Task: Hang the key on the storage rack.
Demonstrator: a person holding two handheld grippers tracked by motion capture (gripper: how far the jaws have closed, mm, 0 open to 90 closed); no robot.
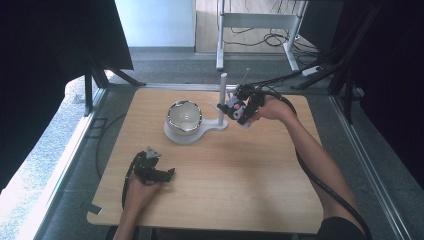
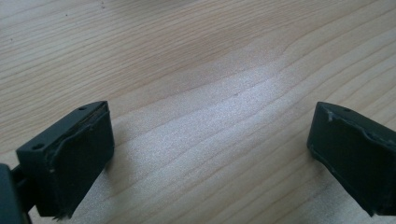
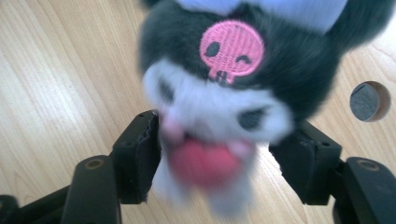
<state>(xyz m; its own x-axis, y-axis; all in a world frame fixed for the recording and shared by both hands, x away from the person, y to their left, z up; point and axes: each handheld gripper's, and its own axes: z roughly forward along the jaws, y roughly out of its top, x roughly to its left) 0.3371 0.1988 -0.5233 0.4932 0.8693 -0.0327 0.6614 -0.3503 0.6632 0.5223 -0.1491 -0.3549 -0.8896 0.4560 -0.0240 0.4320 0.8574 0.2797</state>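
A small plush toy [image 3: 224, 88] with a black head, white face and a pink skull patch sits between the jaws of my right gripper [image 3: 215, 154], which is shut on it. In the high view that right gripper [image 1: 239, 108] holds the toy [image 1: 234, 104] above the table, just right of a white stand's upright post [image 1: 222, 97]. My left gripper [image 1: 159, 173] rests low near the table's front left, jaws wide apart over bare wood [image 2: 210, 116] with nothing between them.
A metal bowl [image 1: 184, 116] sits on the white stand's round base [image 1: 187, 134], left of the post. A round hole [image 3: 369, 101] is cut in the wooden tabletop [image 1: 240, 175]. Cables trail from both grippers; black frames and a desk stand behind the table.
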